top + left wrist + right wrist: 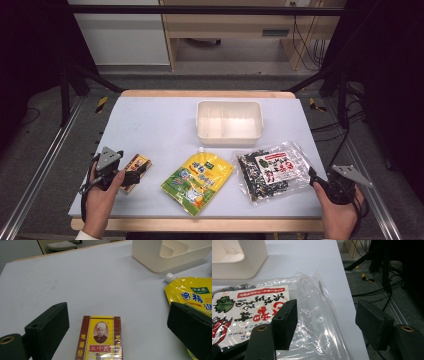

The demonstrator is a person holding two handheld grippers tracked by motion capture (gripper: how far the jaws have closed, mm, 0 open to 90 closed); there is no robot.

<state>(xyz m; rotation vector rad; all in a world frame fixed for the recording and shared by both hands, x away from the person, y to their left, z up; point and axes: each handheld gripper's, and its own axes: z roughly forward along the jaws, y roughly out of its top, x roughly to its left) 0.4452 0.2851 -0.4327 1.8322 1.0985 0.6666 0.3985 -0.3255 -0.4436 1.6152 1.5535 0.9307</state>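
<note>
White plastic, that is the bin [229, 122] at the far middle of the table [150, 120], and its two compartments are empty. From this I judge the work is only at its beginning: nothing is packed yet, and all three packages lie on the table surface on the near side of the bin.

The left gripper [131, 176] is at the small red-and-yellow box [136, 169] on the left. In the left gripper view its jaws stand spread on both sides of the box [101, 340], not touching it, so the grasp is not yet made. The yellow pouch [198, 181] with the white cap lies in the middle, just beside the box, untouched.

The right gripper [314, 178] waits at the right edge of the clear seaweed bag [272, 170]. In the right gripper view its jaws are also wide apart, one over the bag's plastic [312, 315] and one past the table edge, holding nothing.

It seems to me that what is left is to close on each package, carry it and put it in the bin.
</note>
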